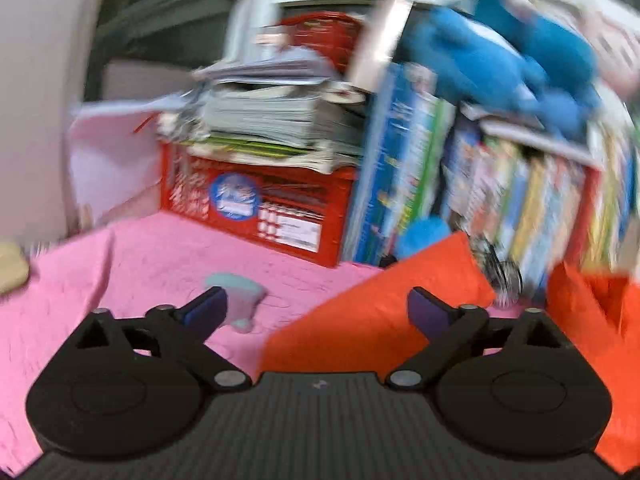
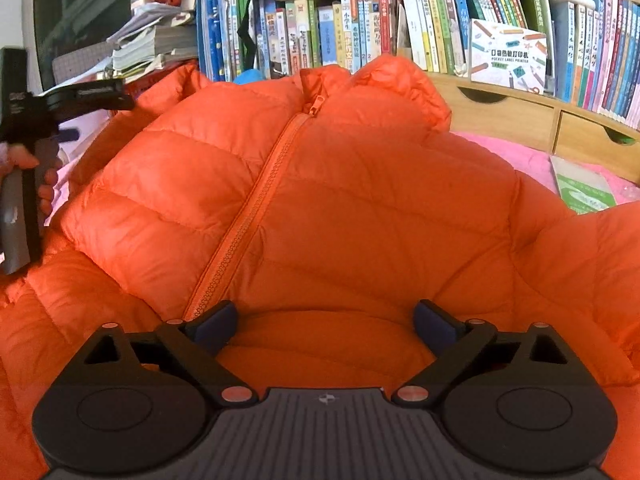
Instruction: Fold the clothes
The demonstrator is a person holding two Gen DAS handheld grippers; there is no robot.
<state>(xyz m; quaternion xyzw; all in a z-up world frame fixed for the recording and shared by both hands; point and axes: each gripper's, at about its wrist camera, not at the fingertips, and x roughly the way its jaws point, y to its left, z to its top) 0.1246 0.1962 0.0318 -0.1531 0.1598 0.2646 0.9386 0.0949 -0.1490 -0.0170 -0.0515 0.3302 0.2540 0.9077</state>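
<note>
1. Both tongs stand released with nothing between the pads: our left gripper (image 1: 316, 312) hangs over the pink cover (image 1: 132, 264) beside the jacket's edge, and our right gripper (image 2: 322, 328) sits low over the hem of the orange jacket (image 2: 360, 200).
2. That jacket lies face up across the cover, zip (image 2: 248, 216) closed, collar toward the bookshelf (image 2: 520, 112), one sleeve spilling out at the right.
3. To fold it well, we judge each gripper should bite a full quilted ridge (puffy fabric slips from a shallow pinch), then carry a sleeve across the zip line and keep the hem square.
4. Readable writing: a box (image 2: 508, 56) on the shelf says "POCKET LABEL PRINTER"; the book spines carry Chinese titles too small to make out, and the left view is too blurred to read.
</note>
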